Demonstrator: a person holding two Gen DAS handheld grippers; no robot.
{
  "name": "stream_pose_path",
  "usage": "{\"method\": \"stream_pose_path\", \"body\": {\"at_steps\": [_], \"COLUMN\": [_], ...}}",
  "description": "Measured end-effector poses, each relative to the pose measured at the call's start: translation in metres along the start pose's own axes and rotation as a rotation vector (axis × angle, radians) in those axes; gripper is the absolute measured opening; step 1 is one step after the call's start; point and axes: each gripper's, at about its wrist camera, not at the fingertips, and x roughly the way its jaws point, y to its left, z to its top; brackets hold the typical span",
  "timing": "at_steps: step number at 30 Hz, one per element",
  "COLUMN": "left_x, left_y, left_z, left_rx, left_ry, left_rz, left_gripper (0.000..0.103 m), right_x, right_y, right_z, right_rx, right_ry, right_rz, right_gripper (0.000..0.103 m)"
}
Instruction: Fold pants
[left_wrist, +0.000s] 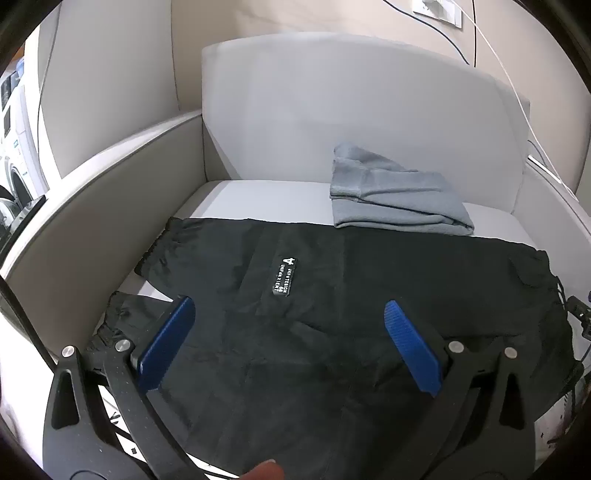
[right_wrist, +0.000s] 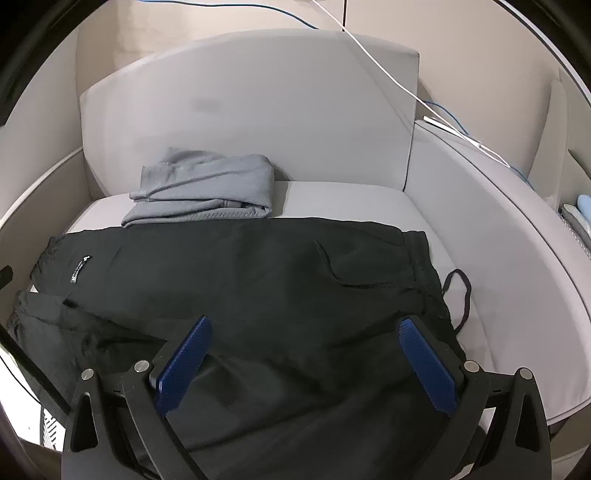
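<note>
We are hovering both the left gripper (left_wrist: 288, 310) and right gripper (right_wrist: 306, 330) wide open and empty over the black pants (right_wrist: 240, 273); we should probably be pinching cuff and waistband evenly, though the edges are partly hidden.

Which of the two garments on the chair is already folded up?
The grey sweatpants, a compact folded stack at the back of the seat cushion. The black pants lie spread out flat across the front, under both open claws.
</note>
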Motion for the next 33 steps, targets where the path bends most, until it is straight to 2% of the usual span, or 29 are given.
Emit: {"method": "stream_pose_path", "body": {"at_steps": [2,4,7,8,13,33], "left_x": [-0.001,-0.006,-0.004,-0.005,0.002,0.008], "left_y": [0.0,-0.014,0.006,0.006,0.001,0.0], "left_z": [0.0,0.001,0.005,0.005,0.001,-0.006], "left_rx": [-0.006,0.02,-0.03,-0.028,-0.003,0.011], "left_ry": [-0.001,-0.021,-0.014,-0.012,0.001,0.01], "left_rz": [-0.011,0.012,-0.034,-0.033,-0.011,-0.008], "left_gripper": [0.102,0.102,0.102,0.102,0.102,0.102], "right_x": [0.001,0.001,0.002,0.002,-0.003,0.003], "right_y": [0.002,0.005,0.01,0.003,0.009,0.0], "right_z": [0.001,0.002,0.002,0.002,0.002,0.002], "right_rx": [-0.006,-0.003,-0.012,0.015,-0.005,-0.001], "right_ry": [0.006,0.008,0.007,0.009,0.006,0.029], "right_rz": [-0.008,-0.013,-0.02,0.003,-0.002,0.007], "right_gripper": [0.103,0.103,0.103,0.103,0.103,0.103]}}
